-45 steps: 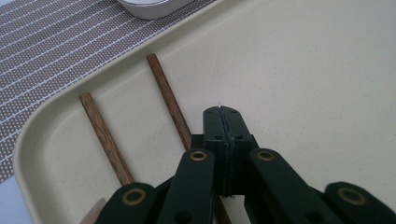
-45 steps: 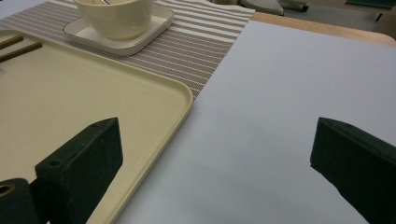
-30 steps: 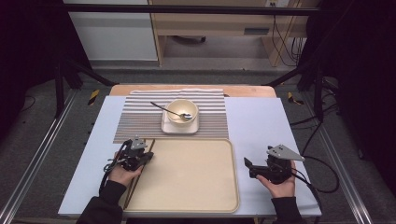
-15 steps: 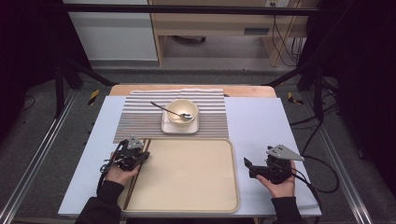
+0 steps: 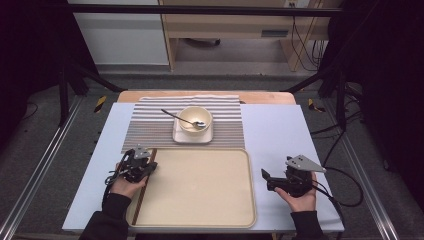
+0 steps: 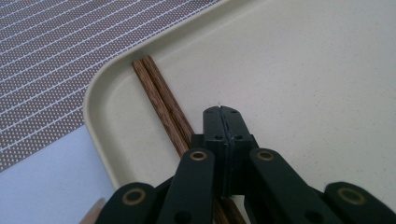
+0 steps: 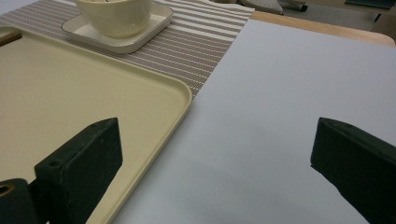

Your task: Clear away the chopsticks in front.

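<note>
Two dark brown wooden chopsticks (image 6: 161, 102) are lying side by side along the left edge of the beige plastic tray (image 5: 200, 185). Left tongs (image 5: 146, 167) are sitting fully closed just above them, gripping nothing. Behind, a cream bowl (image 5: 195, 120) with a metal spoon (image 5: 182, 120) is resting on the striped placemat (image 5: 150, 127). Right tongs (image 5: 265, 176) are hovering wide open and empty over the pale blue worktop (image 5: 280, 130), beside the tray.

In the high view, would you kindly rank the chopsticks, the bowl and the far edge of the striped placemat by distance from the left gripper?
1. Chopsticks: right beside the left gripper, along the tray's left edge.
2. Bowl: farther back, on its square saucer.
3. Placemat's far edge: beyond the bowl.
</note>
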